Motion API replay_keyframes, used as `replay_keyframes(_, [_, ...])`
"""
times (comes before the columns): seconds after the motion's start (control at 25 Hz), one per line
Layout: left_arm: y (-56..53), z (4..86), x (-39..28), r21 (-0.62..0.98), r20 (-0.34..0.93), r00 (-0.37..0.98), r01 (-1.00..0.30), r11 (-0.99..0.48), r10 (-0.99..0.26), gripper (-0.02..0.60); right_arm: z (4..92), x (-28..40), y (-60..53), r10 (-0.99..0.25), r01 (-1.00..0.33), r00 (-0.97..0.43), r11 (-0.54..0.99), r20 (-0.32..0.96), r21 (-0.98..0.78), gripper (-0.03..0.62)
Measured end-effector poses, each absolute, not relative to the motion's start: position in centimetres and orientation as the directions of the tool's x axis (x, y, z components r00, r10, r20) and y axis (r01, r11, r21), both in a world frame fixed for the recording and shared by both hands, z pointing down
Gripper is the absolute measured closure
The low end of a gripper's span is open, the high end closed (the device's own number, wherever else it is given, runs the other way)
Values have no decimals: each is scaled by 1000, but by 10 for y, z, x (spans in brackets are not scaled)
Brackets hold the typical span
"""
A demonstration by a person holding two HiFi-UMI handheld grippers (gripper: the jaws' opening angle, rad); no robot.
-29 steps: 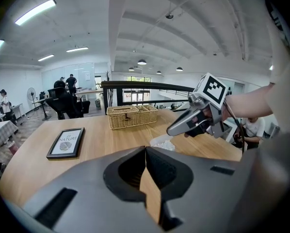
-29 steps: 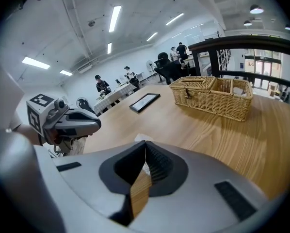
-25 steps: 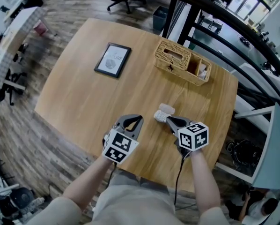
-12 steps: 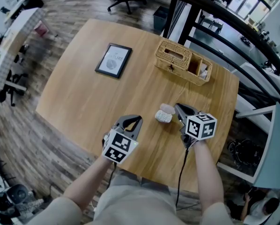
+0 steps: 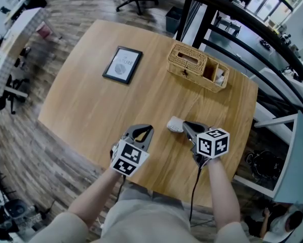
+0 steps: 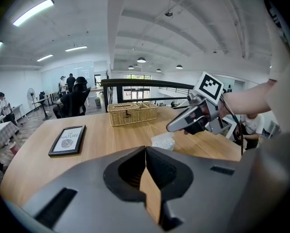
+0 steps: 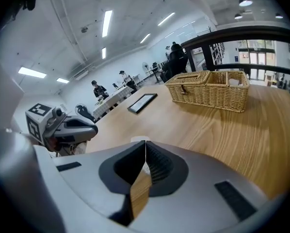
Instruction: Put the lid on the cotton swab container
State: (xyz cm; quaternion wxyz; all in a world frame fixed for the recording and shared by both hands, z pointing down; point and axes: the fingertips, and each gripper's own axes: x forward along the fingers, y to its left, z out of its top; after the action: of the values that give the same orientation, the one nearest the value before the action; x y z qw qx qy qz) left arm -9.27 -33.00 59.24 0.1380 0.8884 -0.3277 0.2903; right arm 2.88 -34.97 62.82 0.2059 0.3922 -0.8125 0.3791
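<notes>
Left gripper point(image 6: 145, 148): jaws pressed together, nothing between them, held over bare wood of the table point(image 5: 85, 105) near its front edge.

Right gripper point(image 7: 145, 142): jaws likewise closed and empty. Tips at the cotton swab container point(image 5: 174, 124), with a white sliver of it showing just past them; contact not determinable.

Cotton swab container: ahead and to the right of the left jaws, standing on the table, white contents visible through its side. Whether the lid sits on it not determinable.

Wicker basket point(image 5: 194, 65): well beyond both pairs of jaws, ahead of the right pair.

Framed picture point(image 5: 122, 65): well ahead and left of the left jaws, flat on the table.
</notes>
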Motion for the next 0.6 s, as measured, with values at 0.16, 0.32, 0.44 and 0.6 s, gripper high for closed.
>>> replay_keyframes(0.16, [-326,596,-92,55,610,617,-658,-751,-496,558,642,24,-337,-459,-790,-613,379,643,-483,568])
replay_keyframes(0.32, [-325,597,-93,53,615,616,-655,-754,-493,558,651,23,-336,-447,-799,-599,382,664,-464,568])
replay_keyframes(0.44, [-322,596,-94,51,615,617,-653,-755,-492,558,652,21,-334,-423,-817,-558,429,713,-385,569])
replay_keyframes(0.6, [-316,597,-92,52,614,618,-652,-756,-491,558,655,16,-334,-365,-827,-494,476,789,-299,569])
